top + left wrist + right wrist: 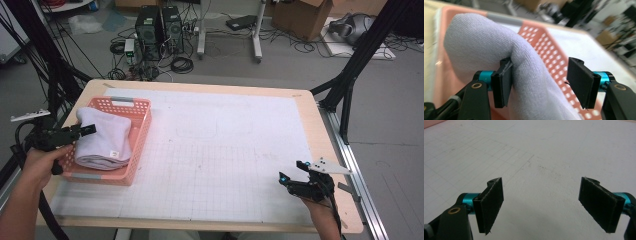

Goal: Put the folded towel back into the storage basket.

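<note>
The towel [103,136], pale lilac and folded, lies in the pink basket [141,126] at the left side of the worktop [310,120], bulging above the basket's rim. The left gripper [89,130] reaches in over the basket's left rim at the towel's upper left end, held in the person's left hand [41,164]. In the left gripper view a rounded fold of the towel [499,45] sits between the fingers [504,82]: the left pad touches the cloth and a little of it is tucked at the pad's top edge, while the right pad stands clear of the fold, with the basket's [549,52] perforated wall showing in the gap. The fingers are released, not pinching the towel. The right gripper [291,176] hovers low over the near right part of the worktop, well apart from the basket, held in the right hand [320,210] with its grey plate on top. In the right gripper view its fingers [491,205] are spread wide, with nothing between them but the white gridded mat [544,157] that covers the worktop. Beyond the worktop, on the floor, stand two black computer towers [160,30] among coiled cables, and a cardboard box [305,15] stands farther right.
</note>
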